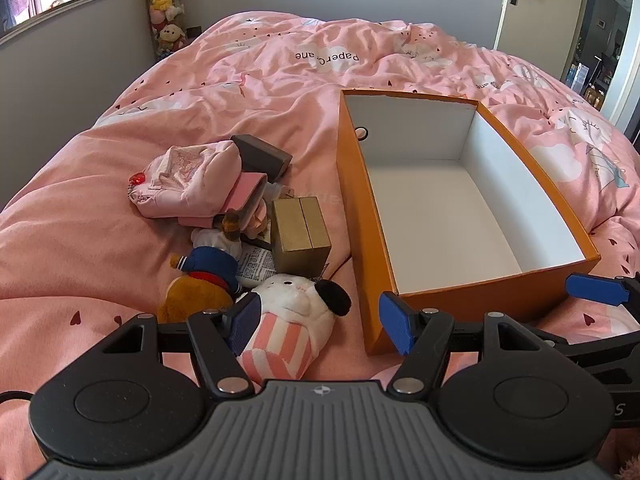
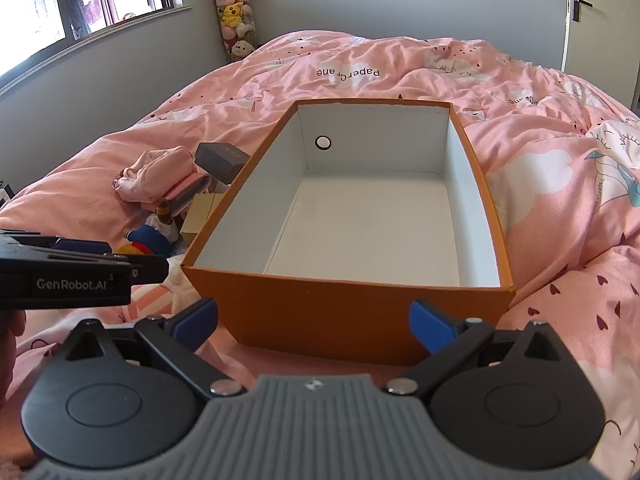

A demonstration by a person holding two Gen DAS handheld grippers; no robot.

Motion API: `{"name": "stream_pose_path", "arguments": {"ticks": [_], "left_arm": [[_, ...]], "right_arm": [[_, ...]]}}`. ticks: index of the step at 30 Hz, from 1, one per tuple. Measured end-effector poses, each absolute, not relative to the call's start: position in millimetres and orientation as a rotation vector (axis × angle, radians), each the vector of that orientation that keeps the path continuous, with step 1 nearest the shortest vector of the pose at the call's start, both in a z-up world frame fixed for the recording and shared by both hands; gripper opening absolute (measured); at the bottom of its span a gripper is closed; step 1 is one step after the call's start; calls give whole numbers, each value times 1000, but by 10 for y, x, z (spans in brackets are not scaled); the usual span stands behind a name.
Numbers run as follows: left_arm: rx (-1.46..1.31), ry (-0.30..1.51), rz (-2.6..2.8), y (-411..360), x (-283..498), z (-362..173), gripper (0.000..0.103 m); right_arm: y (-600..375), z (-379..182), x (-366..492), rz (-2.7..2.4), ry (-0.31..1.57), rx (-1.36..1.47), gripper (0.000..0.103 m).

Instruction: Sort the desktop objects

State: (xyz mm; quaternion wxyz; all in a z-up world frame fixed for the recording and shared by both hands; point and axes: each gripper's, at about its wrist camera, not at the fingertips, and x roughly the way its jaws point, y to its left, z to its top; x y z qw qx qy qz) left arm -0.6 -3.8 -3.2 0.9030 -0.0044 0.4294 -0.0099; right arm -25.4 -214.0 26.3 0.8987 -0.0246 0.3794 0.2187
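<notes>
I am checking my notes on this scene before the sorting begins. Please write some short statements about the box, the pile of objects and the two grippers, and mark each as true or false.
1. The orange box has nothing inside. True.
2. The left gripper is shut on the white plush toy. False: its jaws stand open and grip nothing.
3. The pile of objects lies on the pink bedcover, outside the box. True.
4. The gold box lies inside the orange box. False: it sits in the pile beside it.
5. The right gripper is open. True.
</notes>
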Motion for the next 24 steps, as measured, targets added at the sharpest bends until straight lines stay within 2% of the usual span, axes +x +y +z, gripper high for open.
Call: {"name": "stream_pose_path", "arguments": {"ticks": [24], "left_arm": [[-4, 881, -18, -70, -8, -18, 77]], "right_arm": [[-2091, 209, -234, 457, 811, -67, 102]]}}
